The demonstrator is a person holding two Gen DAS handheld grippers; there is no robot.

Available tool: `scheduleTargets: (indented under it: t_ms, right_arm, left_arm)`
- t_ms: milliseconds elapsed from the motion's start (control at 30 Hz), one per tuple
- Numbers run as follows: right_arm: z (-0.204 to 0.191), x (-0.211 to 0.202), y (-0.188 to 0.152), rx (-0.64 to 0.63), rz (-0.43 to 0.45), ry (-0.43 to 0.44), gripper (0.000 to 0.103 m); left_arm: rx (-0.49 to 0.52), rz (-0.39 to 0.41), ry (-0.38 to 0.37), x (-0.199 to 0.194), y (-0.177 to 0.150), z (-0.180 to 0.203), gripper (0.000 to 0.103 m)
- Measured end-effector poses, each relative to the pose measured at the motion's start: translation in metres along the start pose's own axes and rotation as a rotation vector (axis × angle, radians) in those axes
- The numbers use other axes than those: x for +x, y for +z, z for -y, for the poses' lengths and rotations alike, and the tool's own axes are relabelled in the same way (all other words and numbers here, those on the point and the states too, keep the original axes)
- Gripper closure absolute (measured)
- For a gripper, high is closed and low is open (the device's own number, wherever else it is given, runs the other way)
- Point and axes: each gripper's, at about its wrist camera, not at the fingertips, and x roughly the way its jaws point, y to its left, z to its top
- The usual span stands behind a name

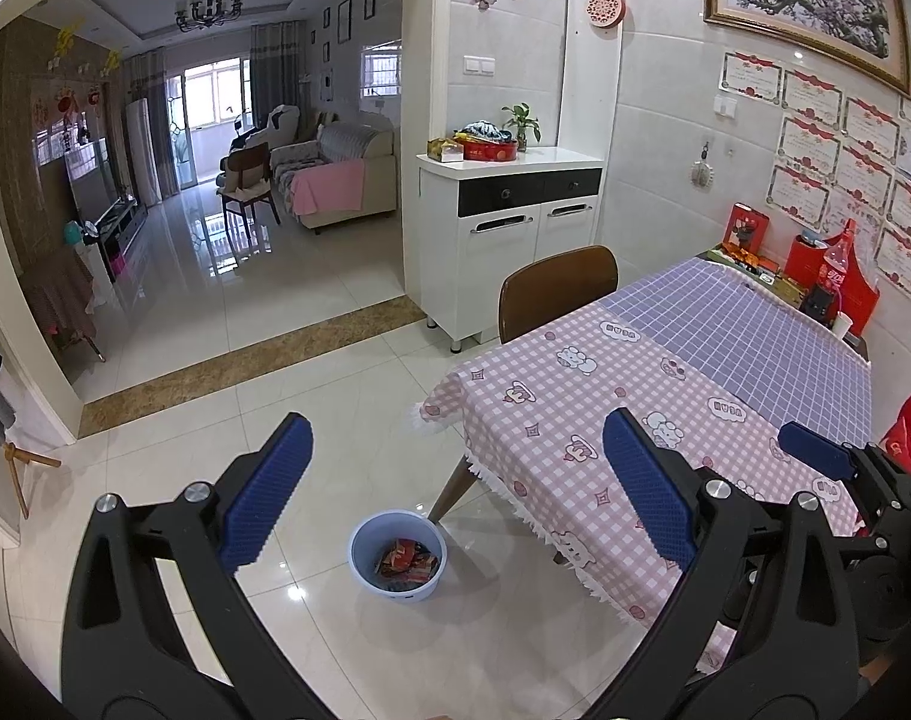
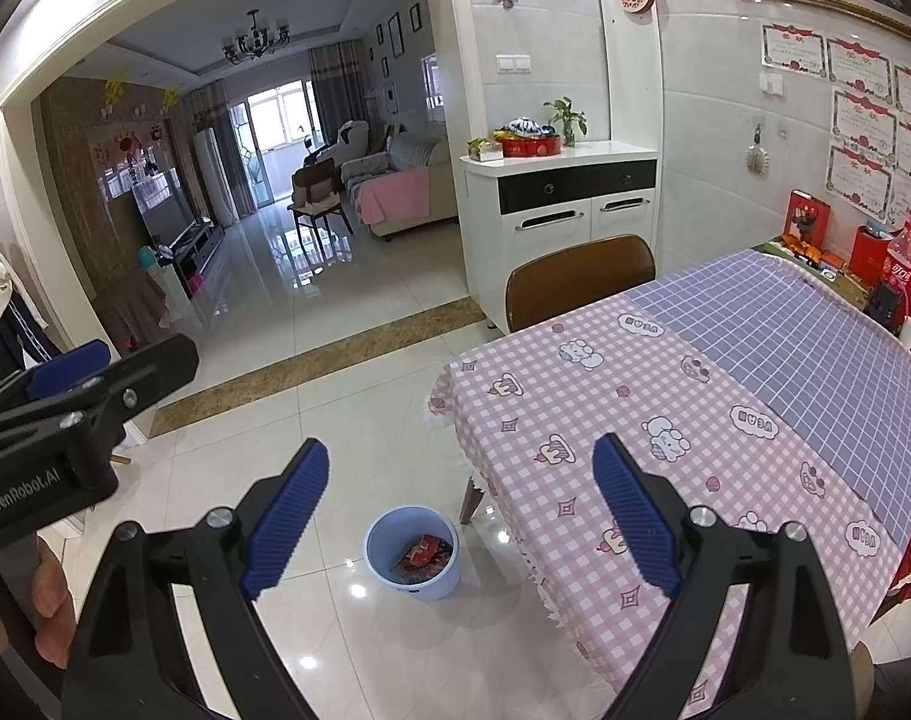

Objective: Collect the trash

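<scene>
Both grippers, left (image 1: 455, 492) and right (image 2: 461, 519), spread and empty; wrappers (image 1: 408, 561) in bin (image 1: 359, 546) at 6 o'clock, likely light, crinkly: pinch an edge.

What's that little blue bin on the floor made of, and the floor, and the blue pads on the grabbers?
The bin looks like thin matte plastic: one even pale blue, smooth rolled rim. The floor seems to be glazed tile: grout lines, mirror-like window reflections. The pads on the left gripper look like ribbed rubber, though hard plastic is possible.
</scene>
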Motion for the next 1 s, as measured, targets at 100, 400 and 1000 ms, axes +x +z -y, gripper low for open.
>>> scheduleTargets:
  t_ms: [100,400,1000]
  right_arm:
    - [-0.006,0.003,0.0,0.001,-0.002,-0.005,0.015]
    - [-0.015,0.004,-0.001,0.012,-0.005,-0.021,0.015]
    - [-0.032,0.016,-0.001,0.033,-0.019,-0.048,0.015]
  left_arm:
    - [0.001,-0.001,-0.004,-0.001,-0.001,-0.001,0.008]
    - [0.011,-0.013,-0.022,-0.001,0.002,-0.015,0.008]
    - [0.011,-0.037,-0.048,0.01,0.008,-0.037,0.008]
